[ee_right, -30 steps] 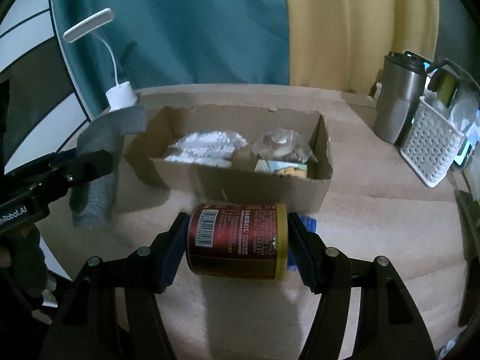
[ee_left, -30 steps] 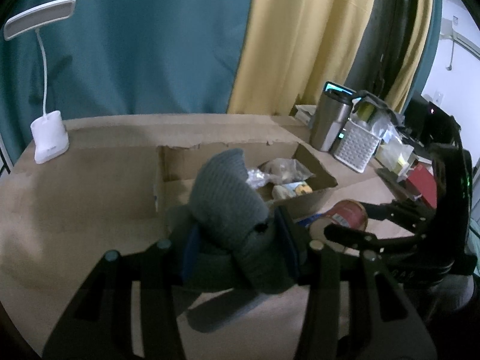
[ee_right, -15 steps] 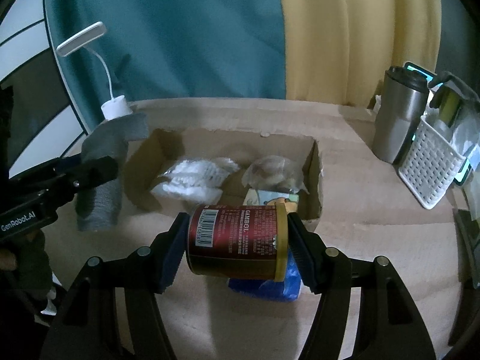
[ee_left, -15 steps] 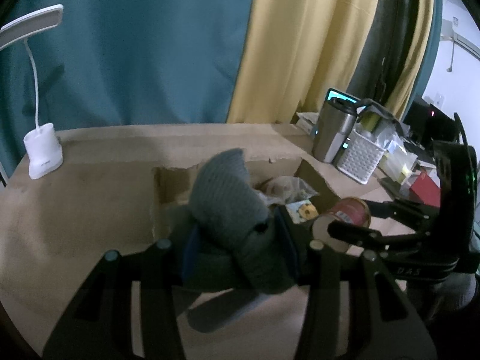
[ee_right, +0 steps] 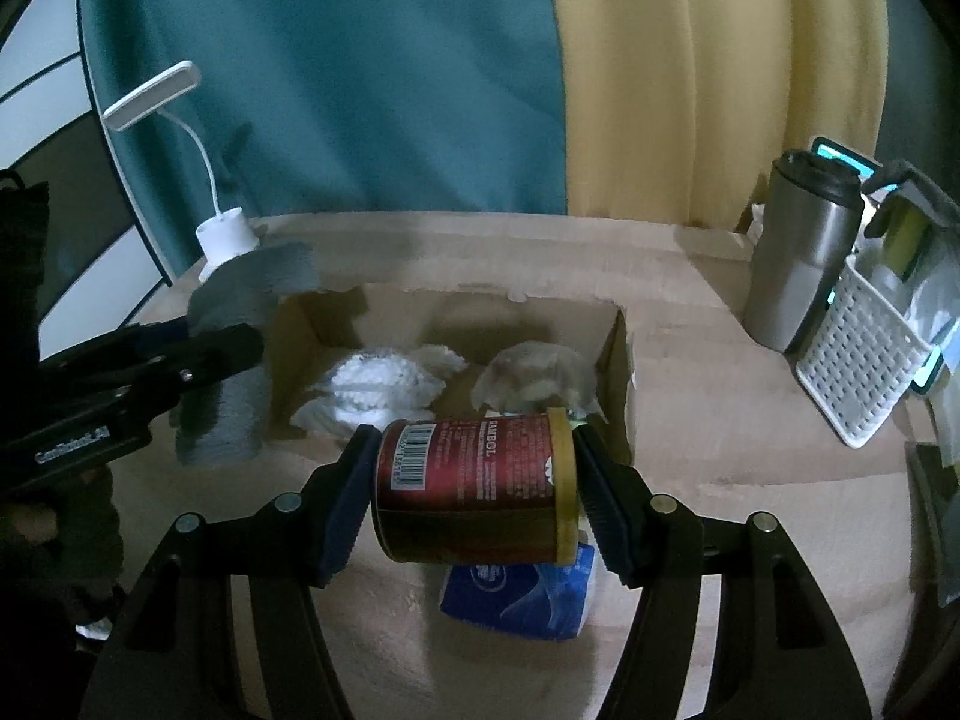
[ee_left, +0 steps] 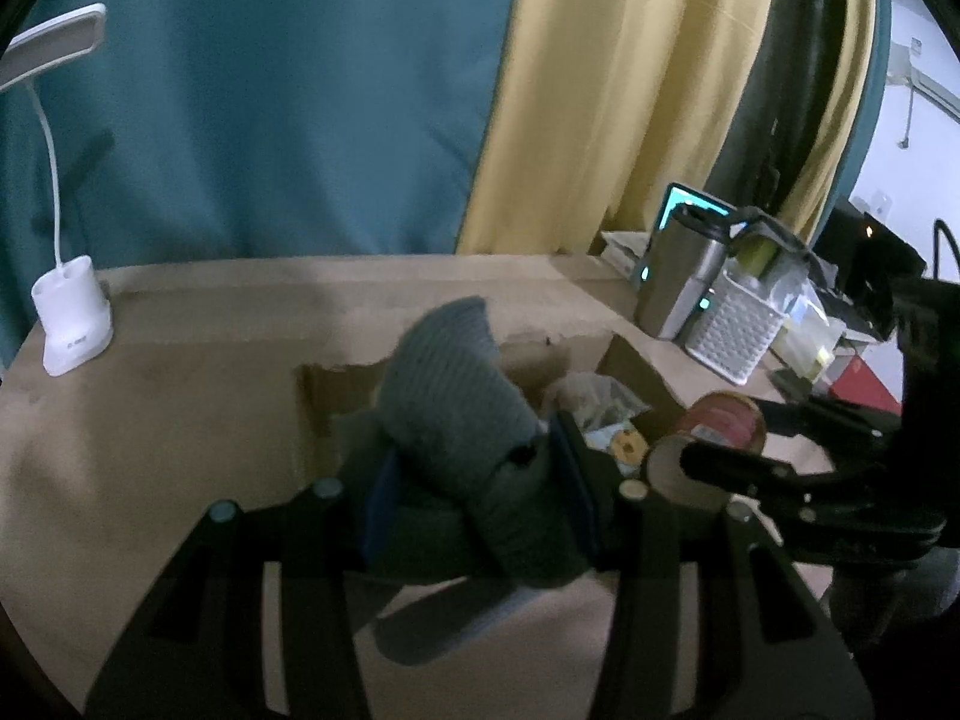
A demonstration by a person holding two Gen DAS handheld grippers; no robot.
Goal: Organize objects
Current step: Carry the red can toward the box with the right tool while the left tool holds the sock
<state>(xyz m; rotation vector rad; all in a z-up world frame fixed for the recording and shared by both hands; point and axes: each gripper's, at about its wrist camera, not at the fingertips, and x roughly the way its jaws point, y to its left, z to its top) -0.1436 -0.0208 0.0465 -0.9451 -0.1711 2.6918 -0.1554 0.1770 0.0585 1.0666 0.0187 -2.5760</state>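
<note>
My left gripper (ee_left: 474, 498) is shut on a folded grey knitted cloth (ee_left: 456, 420), held in the air at the near left corner of an open cardboard box (ee_left: 630, 360). From the right wrist the same grey cloth (ee_right: 240, 324) hangs left of the box (ee_right: 618, 384). My right gripper (ee_right: 474, 492) is shut on a dark red can (ee_right: 474, 486) lying sideways, just above the box's front wall. The red can (ee_left: 720, 426) shows at the right in the left wrist view. Inside the box lie a white fluffy item (ee_right: 372, 390) and a clear bag (ee_right: 534, 378).
A blue packet (ee_right: 522, 594) lies on the tan table (ee_right: 690, 480) under the can. A white desk lamp (ee_left: 72, 324) stands at the back left. A steel tumbler (ee_right: 798, 258) and a white perforated basket (ee_right: 858, 372) stand at the right. Curtains hang behind.
Both grippers have moved forward toward the box with their loads. The can, earlier in front of the box's front wall, now overlaps its near rim, uncovering the blue packet.
</note>
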